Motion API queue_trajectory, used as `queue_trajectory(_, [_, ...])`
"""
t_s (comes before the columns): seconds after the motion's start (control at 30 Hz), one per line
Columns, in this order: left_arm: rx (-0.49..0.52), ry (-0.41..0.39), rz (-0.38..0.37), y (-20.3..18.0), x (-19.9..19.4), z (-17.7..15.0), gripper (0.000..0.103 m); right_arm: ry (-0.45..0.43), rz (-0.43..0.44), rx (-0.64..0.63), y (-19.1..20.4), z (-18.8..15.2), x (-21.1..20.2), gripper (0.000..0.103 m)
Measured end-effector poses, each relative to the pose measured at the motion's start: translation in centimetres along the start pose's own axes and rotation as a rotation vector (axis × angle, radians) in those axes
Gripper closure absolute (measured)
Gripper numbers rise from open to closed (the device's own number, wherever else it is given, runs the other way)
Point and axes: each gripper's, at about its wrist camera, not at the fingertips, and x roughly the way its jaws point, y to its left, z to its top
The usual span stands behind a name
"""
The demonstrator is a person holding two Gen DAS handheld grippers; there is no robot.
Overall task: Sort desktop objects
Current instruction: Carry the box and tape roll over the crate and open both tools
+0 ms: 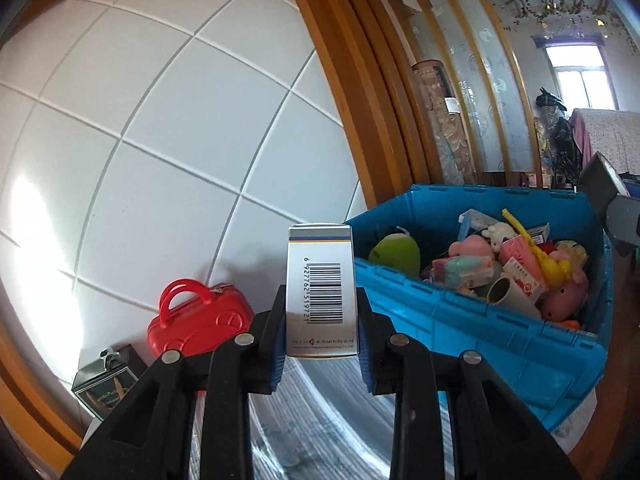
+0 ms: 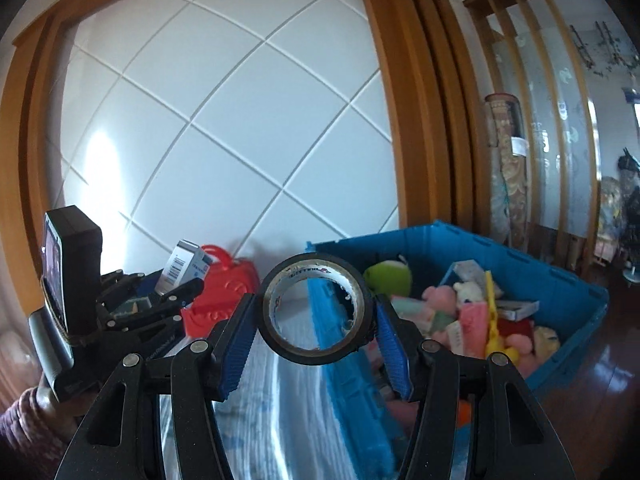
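My left gripper [image 1: 320, 320] is shut on a white box with a barcode [image 1: 320, 288], held upright above the silvery table. The box and left gripper also show in the right wrist view [image 2: 182, 270], at the left. My right gripper [image 2: 316, 320] is shut on a black tape roll [image 2: 316, 312], held upright with its hole facing me, over the near left wall of the blue bin [image 2: 440, 240]. The blue bin [image 1: 460, 320] sits right of the left gripper and holds several toys and boxes.
A red toy suitcase [image 1: 196, 320] and a small black box [image 1: 108, 380] stand at the left against the white tiled wall. The table has a silvery striped cover [image 1: 320, 420]. A wooden door frame [image 1: 340, 80] rises behind the bin.
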Motion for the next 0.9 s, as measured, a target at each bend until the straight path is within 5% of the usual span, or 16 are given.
queue_trajectory(0.23, [0.026, -0.037, -0.026, -7.1, 1.5, 5.4, 0.074, -0.043, -0.066, 0.034, -9.2, 3.2, -1.5, 0.046])
queue_trajectory(0.43, [0.035, -0.046, -0.02, -11.9, 4.0, 9.3, 0.074, -0.013, -0.041, 0.077, -16.7, 6.1, 1.4, 0.046])
queue_trajectory(0.9, [-0.009, -0.004, 0.049, -14.6, 7.3, 13.0, 0.074, 0.037, 0.006, 0.064, -21.5, 9.3, 8.2, 0.046])
